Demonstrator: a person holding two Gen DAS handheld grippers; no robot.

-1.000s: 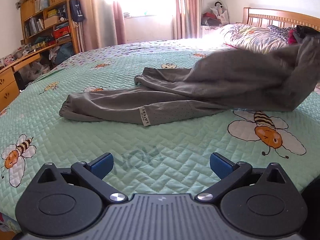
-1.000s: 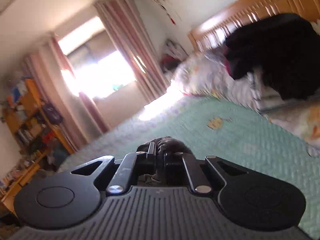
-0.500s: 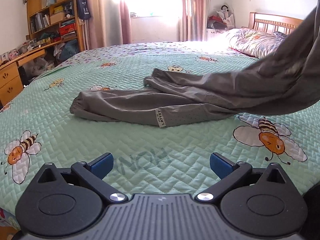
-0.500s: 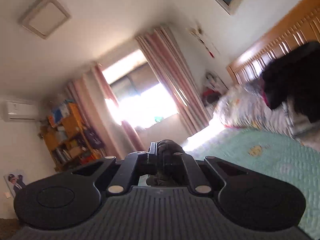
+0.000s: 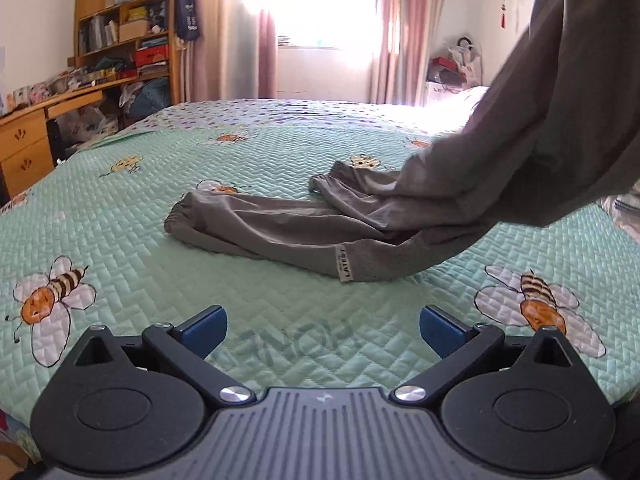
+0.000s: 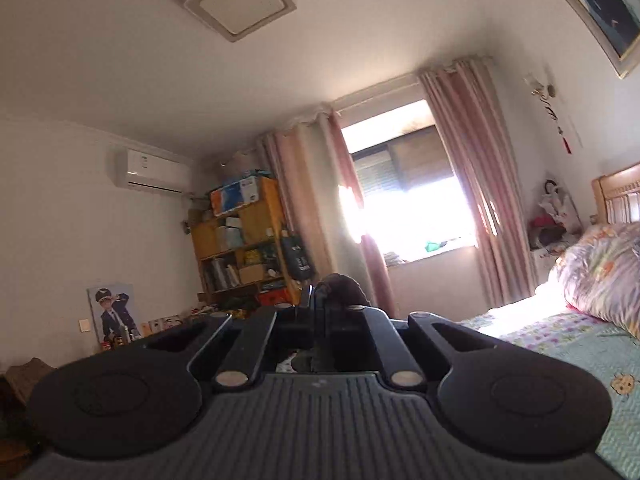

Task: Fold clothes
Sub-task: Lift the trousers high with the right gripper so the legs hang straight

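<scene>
A: Where are the grey trousers [image 5: 304,236]?

B: Partly on the bed [image 5: 120,264]. One leg lies flat across the green bee-print quilt, cuff toward the left of the left wrist view, with a small white label at a hem. The other end rises off the bed in a taut sheet to the upper right corner of that view.

A: What has hold of that raised end?

B: The right gripper [image 6: 320,308]. Its fingers are pressed together with a bunch of dark cloth pinched between the tips, and it points slightly upward, toward the window [image 6: 404,216] and the ceiling.

A: And the left gripper [image 5: 323,326]?

B: Its blue-tipped fingers [image 5: 204,326] stand wide apart with nothing between them, hovering over bare quilt, near the trousers but clear of them.

A: Anything further out?

B: A wooden bookshelf [image 5: 128,28] at the left, pink curtains [image 5: 268,48] by the bright window, and a floral pillow [image 6: 600,276] near the headboard.
</scene>
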